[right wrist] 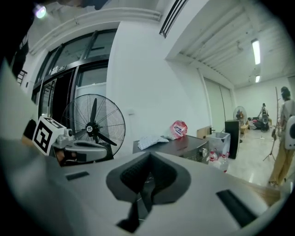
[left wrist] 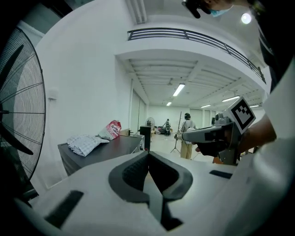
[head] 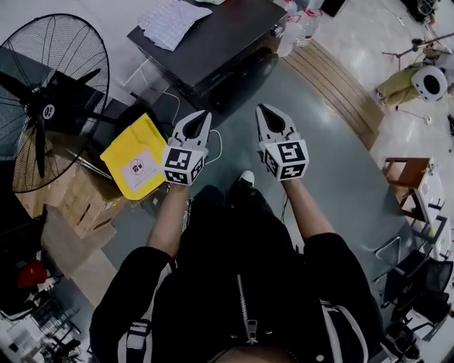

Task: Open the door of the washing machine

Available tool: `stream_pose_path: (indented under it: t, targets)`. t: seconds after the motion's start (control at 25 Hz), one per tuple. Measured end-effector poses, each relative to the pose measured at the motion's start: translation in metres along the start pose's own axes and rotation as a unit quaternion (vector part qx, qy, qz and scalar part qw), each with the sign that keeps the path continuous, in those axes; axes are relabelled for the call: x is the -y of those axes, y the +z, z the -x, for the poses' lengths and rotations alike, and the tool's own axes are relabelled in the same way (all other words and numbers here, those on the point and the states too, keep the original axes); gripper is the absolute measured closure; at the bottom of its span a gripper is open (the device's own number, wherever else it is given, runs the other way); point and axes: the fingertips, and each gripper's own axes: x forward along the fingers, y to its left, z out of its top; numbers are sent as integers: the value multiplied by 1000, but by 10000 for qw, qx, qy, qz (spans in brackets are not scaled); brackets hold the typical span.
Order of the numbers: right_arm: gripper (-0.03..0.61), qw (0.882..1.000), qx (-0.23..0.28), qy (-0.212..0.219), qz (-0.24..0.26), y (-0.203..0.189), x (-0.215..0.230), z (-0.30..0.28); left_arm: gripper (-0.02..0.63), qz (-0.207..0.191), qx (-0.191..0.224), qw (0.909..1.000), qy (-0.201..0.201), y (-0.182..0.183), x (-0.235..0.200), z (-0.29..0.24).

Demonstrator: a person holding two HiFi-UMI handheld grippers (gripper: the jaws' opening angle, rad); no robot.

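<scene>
A dark grey box-like appliance (head: 213, 42) stands ahead of me at the top of the head view, with a checked cloth (head: 170, 21) lying on its lid; no door shows from here. Both gripper views show the appliance (left wrist: 106, 150) (right wrist: 179, 145) at a distance. My left gripper (head: 204, 113) and right gripper (head: 262, 108) are held side by side in the air, pointing toward it and well short of it. The left gripper's (left wrist: 148, 154) jaws meet at their tips with nothing between them. The right gripper's (right wrist: 150, 156) jaws are likewise shut and empty.
A large floor fan (head: 50, 106) stands at the left beside cardboard boxes (head: 78, 202) and a yellow sign (head: 138, 157). Water bottles (head: 298, 28) stand by the appliance's right end, next to a wooden platform (head: 340, 85). A wooden chair (head: 411, 177) is at the right. People (left wrist: 186, 138) stand far off.
</scene>
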Motion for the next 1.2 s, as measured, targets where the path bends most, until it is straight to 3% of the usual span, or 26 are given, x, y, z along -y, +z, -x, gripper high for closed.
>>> stream_pose_path:
  t: [0.24, 0.72, 1.0, 1.2]
  targets:
    - [574, 9996, -161, 58, -224, -20, 6, -57, 607, 122, -209, 9997, 34, -20, -37, -27]
    - [548, 9925, -805, -333, -860, -83, 10, -135, 607, 445, -718, 9954, -462, -78, -90, -70]
    - [449, 9769, -1447, -707, -1407, -158, 12, -176, 607, 550, -1083, 9899, -733, -117, -98, -74]
    - [442, 9563, -2160, -958, -1724, -229, 16, -215, 607, 711, -1290, 9855, -837, -141, -105, -70]
